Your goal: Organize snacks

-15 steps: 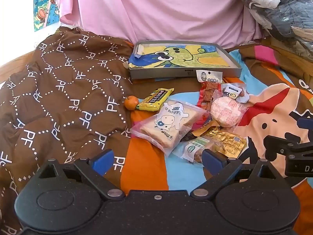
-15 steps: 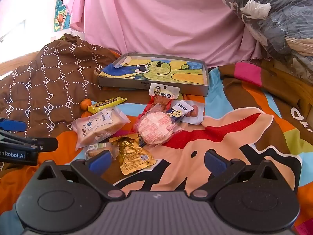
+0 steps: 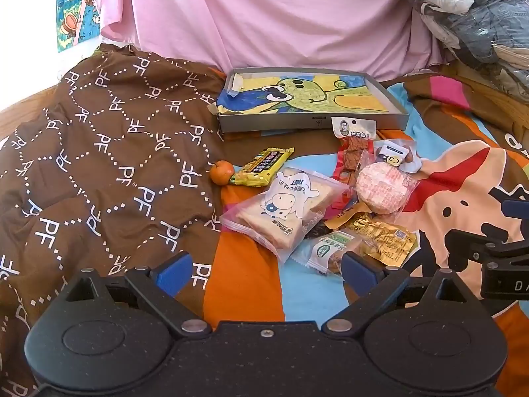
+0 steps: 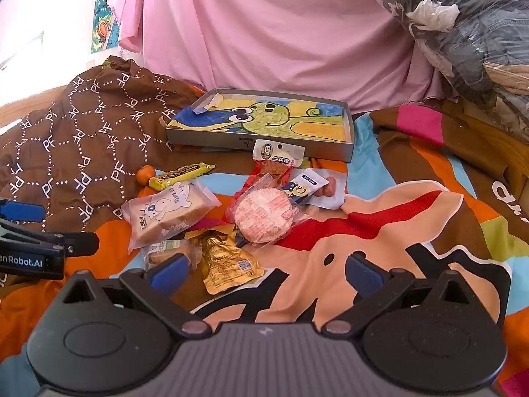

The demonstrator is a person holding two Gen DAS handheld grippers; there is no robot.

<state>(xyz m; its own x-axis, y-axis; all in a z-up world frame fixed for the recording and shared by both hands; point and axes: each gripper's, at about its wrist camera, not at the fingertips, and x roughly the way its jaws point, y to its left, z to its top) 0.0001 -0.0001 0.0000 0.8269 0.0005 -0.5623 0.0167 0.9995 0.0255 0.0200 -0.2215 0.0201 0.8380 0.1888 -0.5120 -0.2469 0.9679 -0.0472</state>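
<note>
A heap of wrapped snacks lies on a bright cartoon-print bedsheet (image 4: 380,218), all placed here relative to the shallow grey cardboard tray (image 3: 310,122) with a green cartoon picture in its bottom; the tray sits at the far side, in front of a pink draped cloth (image 3: 264,16). Just in front of the tray's near wall lies a red dried-snack packet with a white header (image 3: 353,139); nearer than that, a round pink-and-white cake in clear wrap (image 4: 264,218); to the left of these, a yellow bar wrapper (image 3: 264,165) touching a small orange fruit (image 3: 221,172), and a clear bag of toast slices with a cow print (image 3: 284,211); nearest of all, a crinkled gold foil pouch (image 4: 228,264). The left gripper (image 3: 264,271) hovers with blue fingers spread wide, empty; the right gripper (image 4: 264,273) likewise has its fingers wide apart, holding nothing.
</note>
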